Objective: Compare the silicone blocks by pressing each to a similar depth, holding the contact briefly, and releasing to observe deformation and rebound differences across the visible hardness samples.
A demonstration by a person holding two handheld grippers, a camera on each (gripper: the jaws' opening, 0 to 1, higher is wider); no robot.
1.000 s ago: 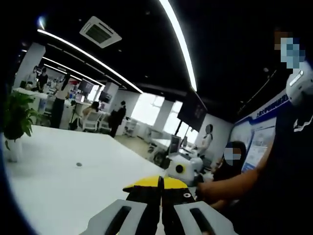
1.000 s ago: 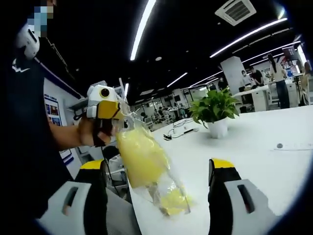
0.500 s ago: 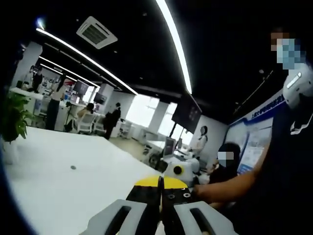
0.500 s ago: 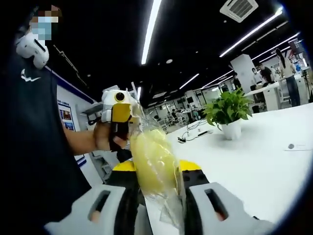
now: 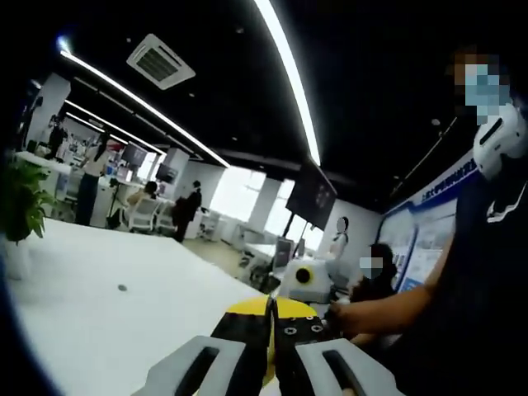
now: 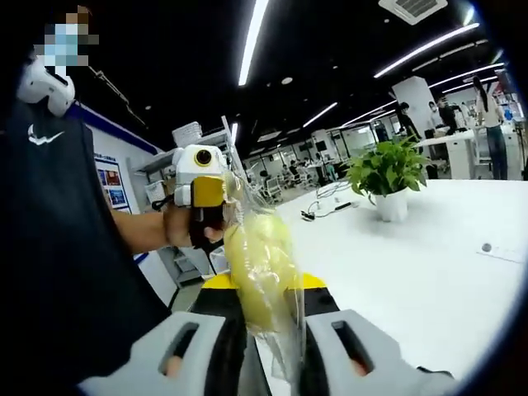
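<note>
In the right gripper view we see our right hand-held gripper [image 6: 266,301] with its yellow-tipped jaws drawn in against a clear plastic bag [image 6: 262,272] that holds a pale yellow silicone block [image 6: 257,264]. The bag hangs in the air above the near edge of the white bench [image 6: 412,256], its lower end pinched between our jaws and its upper end running up to the left hand-held gripper [image 6: 216,194], which enters from the left with its yellow front against the bag's top. A hand [image 6: 183,227] wraps that gripper's grip, and the person's dark sleeve and torso fill the left side. Farther along the bench stands a potted plant [image 6: 388,177] in a white pot, with cables lying near it and a small dark dot [image 6: 486,247] on the surface to the right.

In the left gripper view our left hand-held gripper [image 5: 271,309] shows its jaws pressed together with only a thin seam between them; we cannot make out the bag in that seam from here. Just past the tips sits the right hand-held gripper [image 5: 307,280], held by a hand [image 5: 351,318]. The white bench [image 5: 99,322] spreads out to the left, with the plant [image 5: 21,202] at its far edge.
</note>
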